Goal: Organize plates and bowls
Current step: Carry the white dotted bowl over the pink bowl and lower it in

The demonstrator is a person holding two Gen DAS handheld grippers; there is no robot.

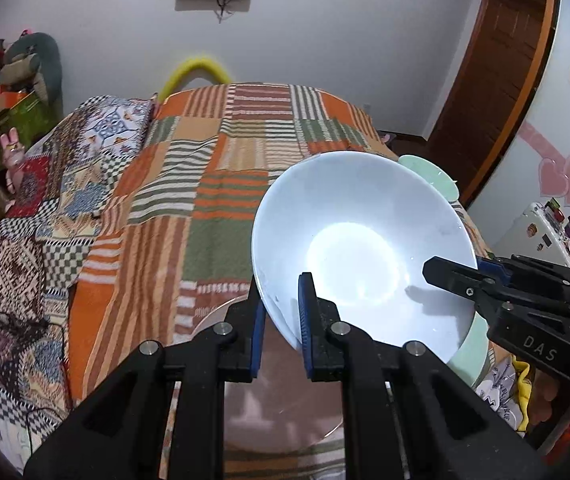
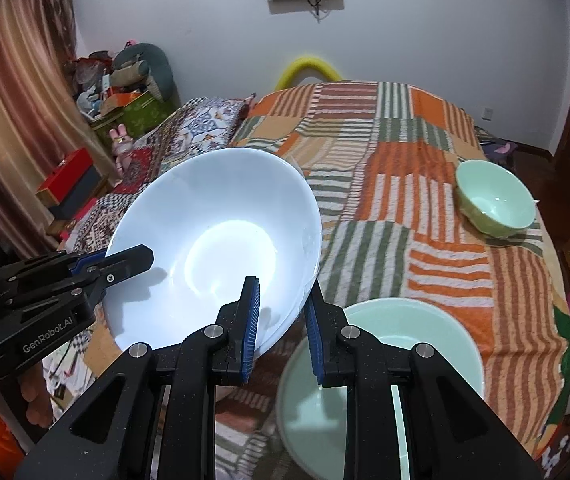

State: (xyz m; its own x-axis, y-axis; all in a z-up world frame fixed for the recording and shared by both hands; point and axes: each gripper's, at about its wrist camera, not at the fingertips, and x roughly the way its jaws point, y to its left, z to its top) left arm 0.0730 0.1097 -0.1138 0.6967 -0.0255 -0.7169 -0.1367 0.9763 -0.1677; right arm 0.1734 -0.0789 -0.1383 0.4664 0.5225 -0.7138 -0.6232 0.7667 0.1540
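A large white bowl point(image 1: 357, 248) is held up above the bed, tilted, by both grippers. My left gripper point(image 1: 281, 320) is shut on its near rim; it shows at the left of the right wrist view point(image 2: 133, 258). My right gripper point(image 2: 283, 328) is shut on the bowl's point(image 2: 213, 252) opposite rim; it shows at the right of the left wrist view point(image 1: 445, 272). A pale green plate point(image 2: 437, 344) lies under the right gripper. A small green bowl point(image 2: 495, 204) stands upright at the far right. A pink plate point(image 1: 281, 396) lies under the left gripper.
Everything rests on a bed with a striped patchwork blanket point(image 1: 221, 168). Patterned pillows point(image 1: 97, 148) lie at the left. Boxes and toys point(image 2: 125, 92) crowd the far left corner. A wooden door point(image 1: 497, 80) stands at the right.
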